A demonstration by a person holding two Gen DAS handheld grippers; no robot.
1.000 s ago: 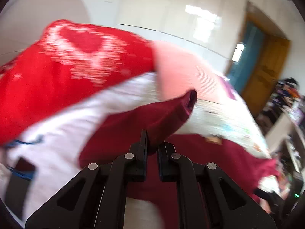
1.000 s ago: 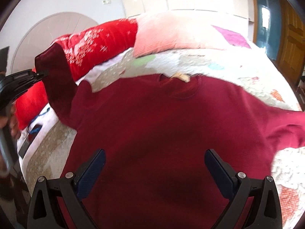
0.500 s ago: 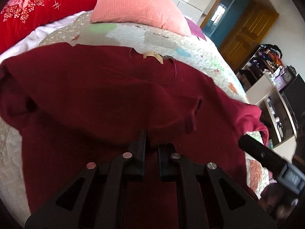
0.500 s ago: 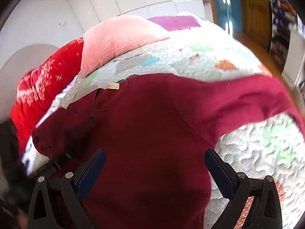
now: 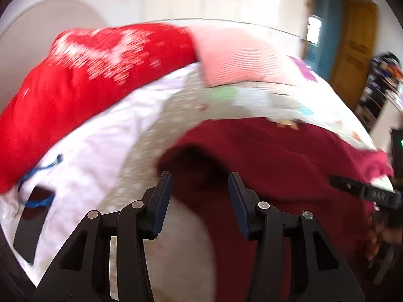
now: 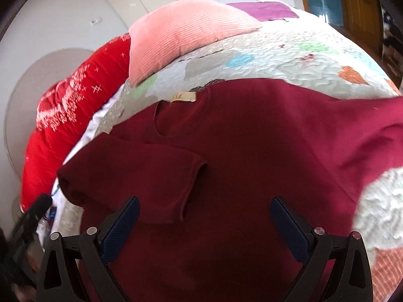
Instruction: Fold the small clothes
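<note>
We are looking at a dark red short-sleeved knit top (image 6: 252,151) lying flat on a pale patchwork quilt (image 6: 289,58). Half a second ago our left gripper (image 5: 200,191) was pinching the left sleeve (image 6: 141,176) — now its jaws are standing open and empty, and the sleeve is lying folded across the chest. The right sleeve is likely next. Our right gripper (image 6: 205,226) is hovering over the near hem, jaws wide apart, holding nothing.

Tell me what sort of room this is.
Most likely a bedroom at home. A maroon T-shirt lies spread on a patchwork quilt covering a bed, with a pink pillow and a red blanket at its head, and a wooden door beyond.
</note>
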